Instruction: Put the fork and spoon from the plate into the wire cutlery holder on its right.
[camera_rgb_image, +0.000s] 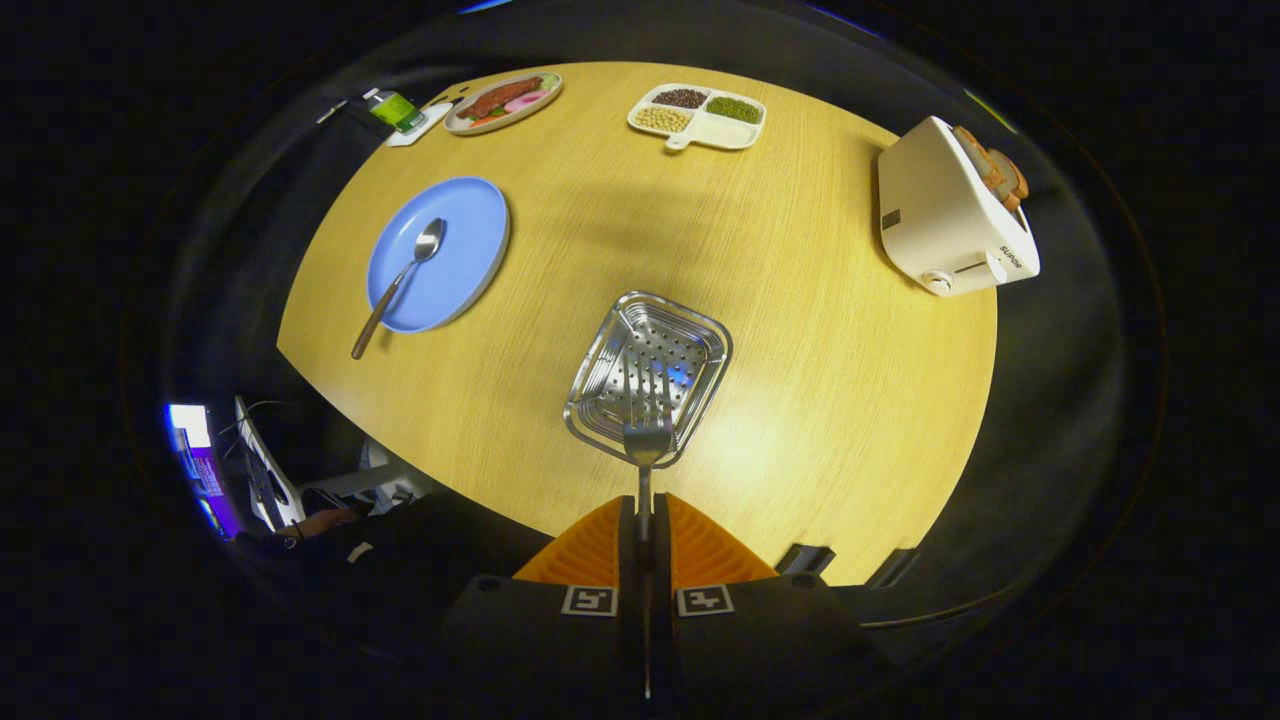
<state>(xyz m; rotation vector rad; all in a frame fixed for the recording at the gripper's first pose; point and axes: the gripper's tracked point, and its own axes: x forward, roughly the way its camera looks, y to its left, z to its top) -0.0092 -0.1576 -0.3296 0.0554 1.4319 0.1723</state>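
Fork (648, 425) in closed claw (645, 535)

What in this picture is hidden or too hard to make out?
- Fork handle, gripper view: hidden between the shut fingers of the gripper.
- Holder near rim: partly covered by the fork's head.
- Whether the fork's tines touch the holder's floor: cannot tell from above.
- Toaster slots: their contents are too small to name.
- Spoon on the plate: its handle end overhangs the rim.
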